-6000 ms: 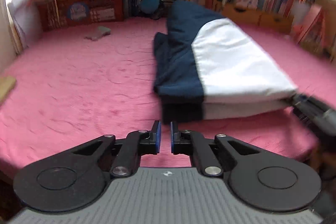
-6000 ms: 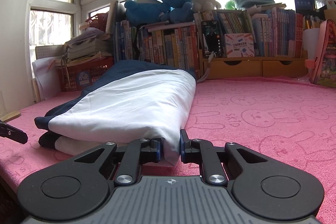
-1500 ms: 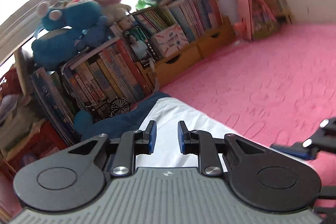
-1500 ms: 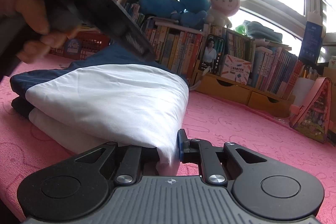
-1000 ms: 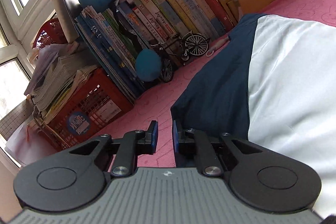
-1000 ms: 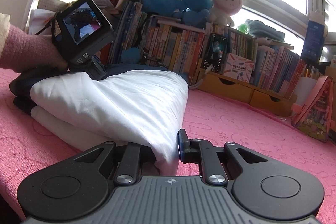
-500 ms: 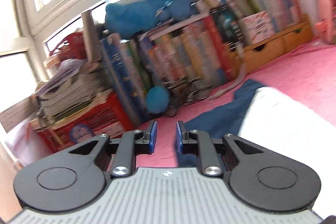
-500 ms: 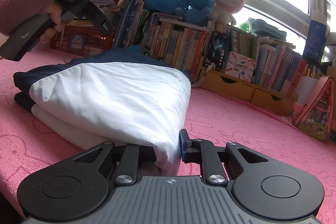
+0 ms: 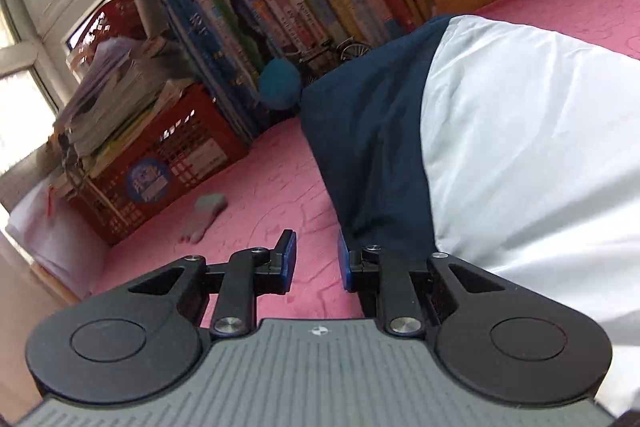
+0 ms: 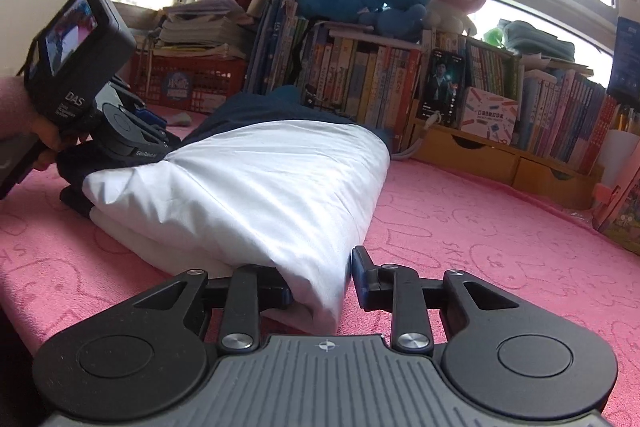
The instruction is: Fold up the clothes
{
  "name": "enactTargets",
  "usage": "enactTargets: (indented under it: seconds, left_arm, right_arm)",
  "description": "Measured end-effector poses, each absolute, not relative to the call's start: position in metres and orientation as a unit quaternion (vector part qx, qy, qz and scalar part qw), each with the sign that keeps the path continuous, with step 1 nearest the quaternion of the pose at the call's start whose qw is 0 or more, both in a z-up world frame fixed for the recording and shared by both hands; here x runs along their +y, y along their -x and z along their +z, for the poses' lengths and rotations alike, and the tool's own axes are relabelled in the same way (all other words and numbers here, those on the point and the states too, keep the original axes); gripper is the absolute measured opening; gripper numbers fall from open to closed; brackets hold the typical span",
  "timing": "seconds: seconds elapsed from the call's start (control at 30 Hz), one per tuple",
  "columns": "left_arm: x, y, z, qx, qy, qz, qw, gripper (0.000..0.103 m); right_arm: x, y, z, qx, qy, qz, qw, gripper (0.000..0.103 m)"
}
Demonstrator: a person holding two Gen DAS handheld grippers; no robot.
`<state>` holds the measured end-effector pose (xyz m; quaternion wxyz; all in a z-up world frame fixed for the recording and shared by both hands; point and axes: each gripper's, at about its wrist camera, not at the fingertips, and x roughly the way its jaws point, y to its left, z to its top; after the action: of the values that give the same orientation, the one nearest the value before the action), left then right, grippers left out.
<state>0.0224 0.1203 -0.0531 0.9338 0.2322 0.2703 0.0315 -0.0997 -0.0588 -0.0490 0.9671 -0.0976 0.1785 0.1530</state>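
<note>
My right claw (image 10: 320,281) is spreading, its jaws coming off the near white corner of the folded shirt (image 10: 256,187), which still sits between them. My left claw (image 9: 316,261) is parted with nothing in it, beside the shirt's navy edge. The shirt lies on the pink blanket (image 10: 500,247).

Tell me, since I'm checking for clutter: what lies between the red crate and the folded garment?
In the left wrist view, a small grey sock lies on the pink bedspread between the red crate and the folded garment.
</note>
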Motion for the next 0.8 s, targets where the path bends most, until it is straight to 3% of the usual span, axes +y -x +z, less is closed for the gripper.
enactTargets:
  seconds: [0.07,0.13,0.23,0.33,0.47,0.57,0.7,0.8]
  left_arm:
    - [0.126,-0.021,-0.052,0.279,-0.211,0.034,0.936,0.022]
    - [0.127,-0.021,-0.052,0.282,-0.211,0.032,0.935,0.022]
    - [0.128,-0.022,-0.052,0.287,-0.208,0.025,0.935,0.021]
    - [0.14,-0.025,-0.046,0.299,-0.174,0.013,0.938,0.021]
    - [0.177,-0.033,-0.004,0.298,-0.049,0.011,0.953,0.027]
    - [0.202,-0.049,0.039,0.28,0.064,-0.044,0.957,0.029]
    - [0.18,-0.103,0.064,0.331,0.125,-0.179,0.918,0.057]
    - [0.147,-0.15,0.06,0.37,0.122,-0.199,0.899,0.058]
  right_arm:
    - [-0.076,0.103,-0.042,0.197,0.08,0.2,0.956,0.053]
    - [-0.096,0.106,-0.032,0.234,0.052,0.264,0.934,0.065]
    - [-0.133,0.106,-0.018,0.294,-0.022,0.352,0.888,0.069]
    - [-0.162,0.1,0.001,0.299,-0.078,0.37,0.876,0.082]
    - [-0.174,0.054,0.025,0.273,-0.073,0.326,0.902,0.088]
    - [-0.171,-0.022,0.014,0.298,-0.114,0.32,0.892,0.088]
    - [-0.149,-0.108,-0.012,0.332,-0.159,0.316,0.874,0.088]
    - [-0.127,-0.144,-0.026,0.337,-0.153,0.311,0.875,0.087]
